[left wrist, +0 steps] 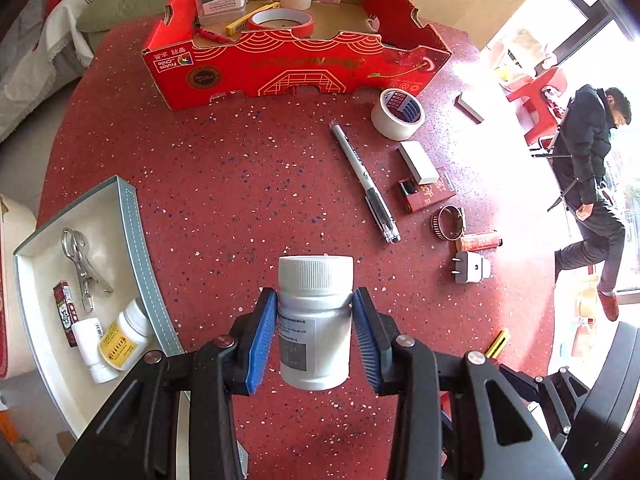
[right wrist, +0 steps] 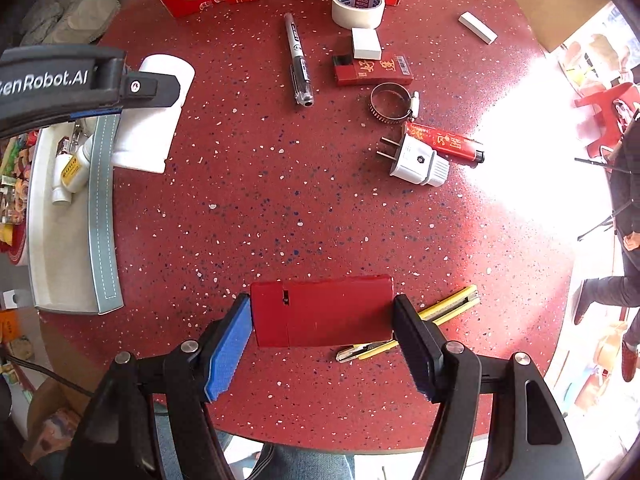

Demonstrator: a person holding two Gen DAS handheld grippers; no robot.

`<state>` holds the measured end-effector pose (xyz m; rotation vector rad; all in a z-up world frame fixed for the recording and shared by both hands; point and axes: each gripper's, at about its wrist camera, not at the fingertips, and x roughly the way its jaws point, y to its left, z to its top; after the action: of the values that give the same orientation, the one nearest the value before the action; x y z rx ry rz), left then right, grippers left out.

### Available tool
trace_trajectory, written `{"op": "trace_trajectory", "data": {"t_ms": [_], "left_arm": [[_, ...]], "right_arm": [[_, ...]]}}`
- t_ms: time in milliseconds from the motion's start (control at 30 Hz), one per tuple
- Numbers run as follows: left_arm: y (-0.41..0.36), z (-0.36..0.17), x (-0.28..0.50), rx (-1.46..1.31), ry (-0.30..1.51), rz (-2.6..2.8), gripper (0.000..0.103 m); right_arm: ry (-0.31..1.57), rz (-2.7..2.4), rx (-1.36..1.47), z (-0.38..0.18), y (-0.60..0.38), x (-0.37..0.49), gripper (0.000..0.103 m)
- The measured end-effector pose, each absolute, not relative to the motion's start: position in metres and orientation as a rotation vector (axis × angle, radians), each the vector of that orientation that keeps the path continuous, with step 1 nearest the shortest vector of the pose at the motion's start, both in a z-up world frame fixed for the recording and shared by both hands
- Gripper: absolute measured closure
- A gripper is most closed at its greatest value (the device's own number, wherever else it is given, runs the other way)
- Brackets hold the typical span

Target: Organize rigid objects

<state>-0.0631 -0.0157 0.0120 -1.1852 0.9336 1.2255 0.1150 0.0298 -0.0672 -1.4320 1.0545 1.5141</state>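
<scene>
My left gripper [left wrist: 314, 296] is shut on a white screw-cap pill bottle [left wrist: 314, 320], blue pads pressing its sides, and it hangs above the red speckled table [left wrist: 224, 184]. The right wrist view shows the same bottle [right wrist: 148, 128] next to the grey-edged white tray [right wrist: 102, 216]. My right gripper [right wrist: 322, 304] is shut on a flat dark-red box [right wrist: 324, 312], gripped at its two short ends and held above the table. A yellow utility knife [right wrist: 432, 316] lies on the table beneath, partly hidden by the box and the right finger.
The tray [left wrist: 136, 240] at left holds metal pliers, a small red pack and two bottles. A red cardboard box [left wrist: 304, 68] at the back holds tape rolls. Loose on the table: marker [left wrist: 362, 180], tape roll [left wrist: 396, 114], cigarette pack [left wrist: 426, 192], hose clamp [left wrist: 450, 222], lighter [left wrist: 480, 242], plug [left wrist: 472, 270]. A person [left wrist: 592, 184] sits at right.
</scene>
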Motion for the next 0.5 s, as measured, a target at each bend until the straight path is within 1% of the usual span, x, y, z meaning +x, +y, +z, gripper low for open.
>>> {"op": "trace_trajectory", "data": {"t_ms": [100, 233, 500], "left_arm": [[-0.021, 0.008, -0.064, -1.188, 0.918, 1.22, 0.061], [-0.003, -0.014, -0.051, -1.185, 0.899, 1.226, 0.061], [-0.026, -0.004, -0.081, -1.207, 0.837, 1.274, 0.062]], "right_arm": [[1.042, 1.517, -1.422, -0.055, 0.029, 0.119, 0.032], [1.022, 1.53, -1.407, -0.04, 0.028, 0.119, 0.032], [0.972, 1.565, -1.414, -0.028, 0.026, 0.082, 0.032]]}}
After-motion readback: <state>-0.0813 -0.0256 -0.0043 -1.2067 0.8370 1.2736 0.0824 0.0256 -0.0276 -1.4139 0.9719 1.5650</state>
